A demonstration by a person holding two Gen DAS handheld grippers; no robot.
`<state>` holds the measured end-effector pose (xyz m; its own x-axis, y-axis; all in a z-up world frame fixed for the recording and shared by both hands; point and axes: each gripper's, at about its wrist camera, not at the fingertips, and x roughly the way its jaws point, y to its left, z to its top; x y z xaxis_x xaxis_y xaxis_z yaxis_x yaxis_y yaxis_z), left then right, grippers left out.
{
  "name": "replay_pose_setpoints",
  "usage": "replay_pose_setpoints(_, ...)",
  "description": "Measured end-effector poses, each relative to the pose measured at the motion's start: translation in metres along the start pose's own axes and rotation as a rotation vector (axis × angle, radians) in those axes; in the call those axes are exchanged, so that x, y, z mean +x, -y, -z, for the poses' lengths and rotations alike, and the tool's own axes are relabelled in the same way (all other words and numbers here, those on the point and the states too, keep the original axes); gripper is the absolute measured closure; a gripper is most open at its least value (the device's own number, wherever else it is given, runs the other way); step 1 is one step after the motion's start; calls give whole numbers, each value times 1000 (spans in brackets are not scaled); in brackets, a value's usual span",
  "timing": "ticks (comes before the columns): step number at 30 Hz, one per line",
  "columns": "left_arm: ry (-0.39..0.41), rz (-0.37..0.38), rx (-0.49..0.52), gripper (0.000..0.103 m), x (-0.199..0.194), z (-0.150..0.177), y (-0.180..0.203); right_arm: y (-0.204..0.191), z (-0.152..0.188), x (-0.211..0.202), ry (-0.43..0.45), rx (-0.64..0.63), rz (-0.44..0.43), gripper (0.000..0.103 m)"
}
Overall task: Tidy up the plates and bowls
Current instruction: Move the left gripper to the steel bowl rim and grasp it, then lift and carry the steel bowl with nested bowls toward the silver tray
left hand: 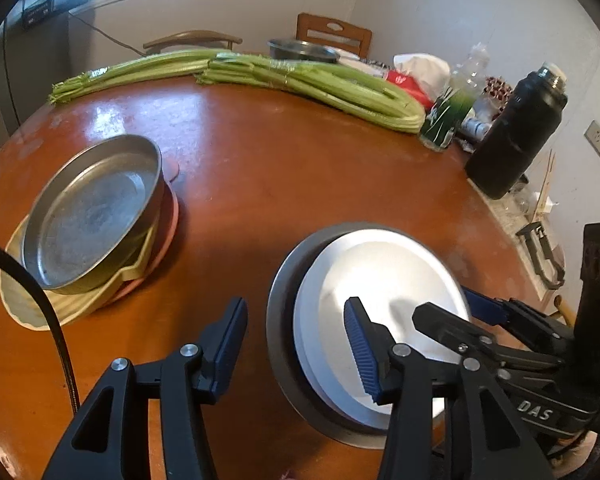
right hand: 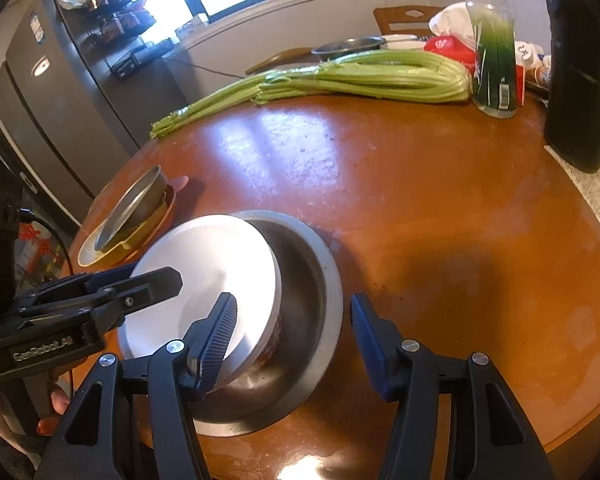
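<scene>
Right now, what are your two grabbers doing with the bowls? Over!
Left gripper open, right gripper open, both straddling the rims. White bowl tilted inside steel bowl. Nothing blocking; plate stack apart.

Left gripper [left hand: 296,344] over a white bowl [left hand: 384,280] nested in a steel basin [left hand: 284,320].

Its fingers [left hand: 364,356] stand apart: one above the white bowl's inside, the other over bare tabletop [left hand: 280,168] outside the basin's rim. The right gripper [left hand: 452,312] seems to reach the bowl's far edge. Beyond the outer finger, a metal pan [left hand: 92,212] tops stacked plates [left hand: 80,300].
</scene>
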<state>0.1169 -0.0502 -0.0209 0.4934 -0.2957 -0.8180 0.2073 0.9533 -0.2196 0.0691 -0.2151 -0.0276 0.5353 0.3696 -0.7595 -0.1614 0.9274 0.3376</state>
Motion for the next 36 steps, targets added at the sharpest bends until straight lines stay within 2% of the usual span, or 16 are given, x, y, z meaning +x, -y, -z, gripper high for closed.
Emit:
replay_pose_setpoints(3, -19, 25, 0, 53, 8, 1, 1, -1, 1, 6, -11, -3, -9, 42)
replay_pose_setpoints(9, -56, 26, 0, 53, 21, 4, 2, -1, 2, 15, -38, -5, 4, 39)
replay_pose_setpoints(15, -51, 23, -9, 54, 22, 4, 1, 1, 2, 16, -41, 8, -9, 39)
replay_pose_setpoints(16, -52, 23, -11, 55, 23, 4, 2, 0, 2, 15, -39, 7, -12, 41)
replay_pose_setpoints(18, -52, 18, -13, 60, 24, 5, 4, -3, 3, 13, -29, -2, -32, 50)
replay_pose_setpoints(20, -45, 3, -19, 60, 24, 6, 6, -5, 3, 11, -17, -16, -10, 52)
replay_pose_setpoints(36, -6, -18, -33, 59, -2, 0, -3, -25, -7, 1, 11, -37, -39, 53)
